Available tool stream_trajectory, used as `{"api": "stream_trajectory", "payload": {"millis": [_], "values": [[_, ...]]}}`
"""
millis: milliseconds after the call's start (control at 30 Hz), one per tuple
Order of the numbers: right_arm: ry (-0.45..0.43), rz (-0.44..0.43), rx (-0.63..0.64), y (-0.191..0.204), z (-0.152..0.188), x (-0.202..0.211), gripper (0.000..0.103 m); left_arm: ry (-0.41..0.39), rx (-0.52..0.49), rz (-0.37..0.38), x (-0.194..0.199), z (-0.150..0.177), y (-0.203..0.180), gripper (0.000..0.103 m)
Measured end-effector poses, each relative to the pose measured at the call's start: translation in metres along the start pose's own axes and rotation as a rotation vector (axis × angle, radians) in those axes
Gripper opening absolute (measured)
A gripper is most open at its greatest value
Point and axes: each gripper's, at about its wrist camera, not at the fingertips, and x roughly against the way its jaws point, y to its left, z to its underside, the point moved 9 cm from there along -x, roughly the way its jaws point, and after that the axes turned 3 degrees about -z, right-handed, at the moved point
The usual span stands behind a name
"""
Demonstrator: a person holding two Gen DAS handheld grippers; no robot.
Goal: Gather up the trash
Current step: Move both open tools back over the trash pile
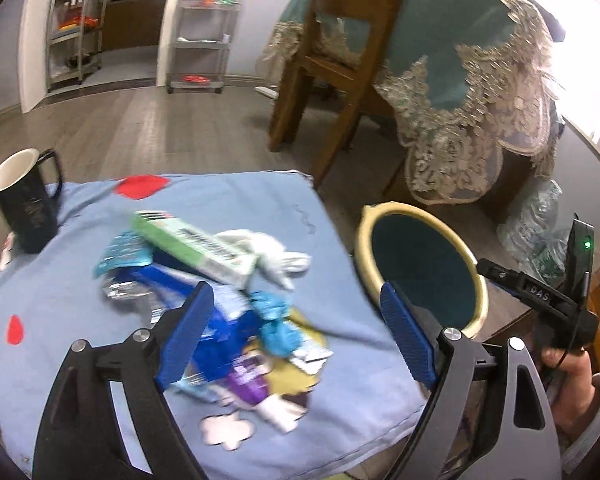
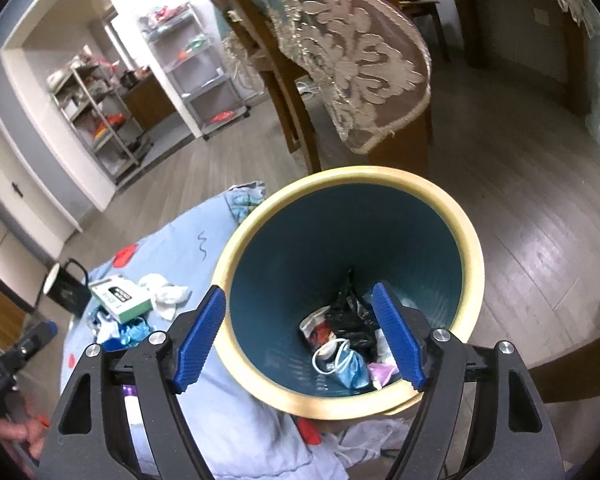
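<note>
A pile of trash [image 1: 220, 280] lies at the middle of the cloth-covered table [image 1: 60, 360]. A mug [image 1: 24, 200] stands at its far left corner. The bin [image 2: 380, 400] stands just beside the table's right edge, with discarded items [image 2: 344, 344] inside. A chair [image 1: 332, 60] stands beyond.

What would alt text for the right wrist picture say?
An open, empty gripper hangs over a bin holding some trash. To its left, a blue cloth carries a green box, wrappers and a mug.
</note>
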Motion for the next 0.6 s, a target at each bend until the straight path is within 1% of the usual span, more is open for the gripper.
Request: {"api": "stream_trajectory", "payload": {"millis": [133,267,433,500,600], "values": [[0.0,0.005,0.029,0.003,0.001,0.0,0.077,-0.009,0.033,-0.041,0.01,0.006,0.033,0.084],[0.008,0.004,0.063,0.012,0.006,0.0,0.077,-0.004,0.08,-0.075,0.01,0.019,0.062,0.084],[0.032,0.01,0.111,0.026,0.016,-0.003,0.077,0.025,0.128,-0.079,-0.006,0.04,0.08,0.084],[0.038,0.006,0.127,0.033,0.02,-0.003,0.077,0.048,0.145,-0.08,-0.016,0.05,0.085,0.084],[0.054,-0.008,0.178,0.05,0.031,-0.005,0.077,0.064,0.177,-0.061,-0.024,0.057,0.089,0.084]]}}
